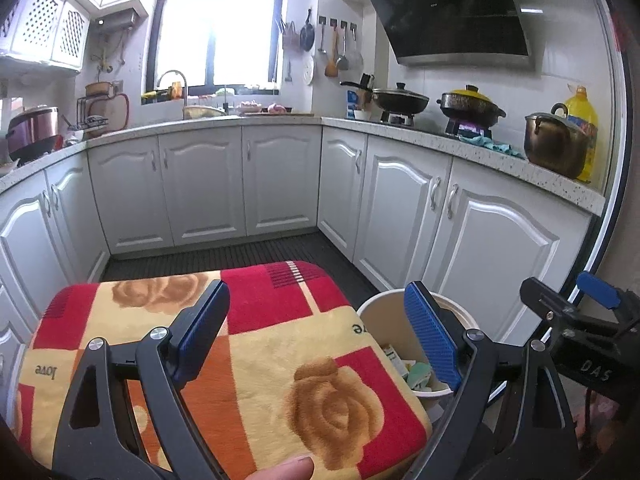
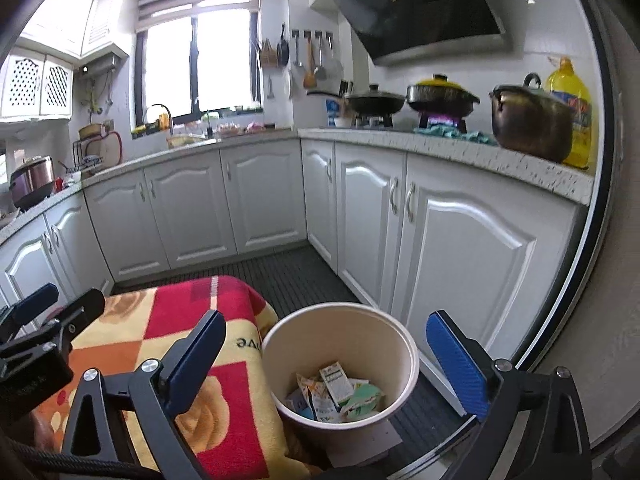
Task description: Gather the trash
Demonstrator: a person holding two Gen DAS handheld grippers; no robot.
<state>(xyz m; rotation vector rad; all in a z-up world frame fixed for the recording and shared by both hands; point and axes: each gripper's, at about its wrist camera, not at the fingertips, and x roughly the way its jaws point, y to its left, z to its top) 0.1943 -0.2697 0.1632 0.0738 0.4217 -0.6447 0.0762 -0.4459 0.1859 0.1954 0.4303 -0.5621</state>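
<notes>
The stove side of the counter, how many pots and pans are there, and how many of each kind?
Black lidded pan: 1
Yellow-lidded pot: 1
Brown metal pot: 1
Total: 3

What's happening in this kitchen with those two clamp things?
A person holds a left gripper and a right gripper, collecting trash. Both stand open and empty above a stool covered with a red and yellow blanket. Beside it on the floor, a cream bin already holds cartons and wrappers. No trash shows on the blanket.
</notes>
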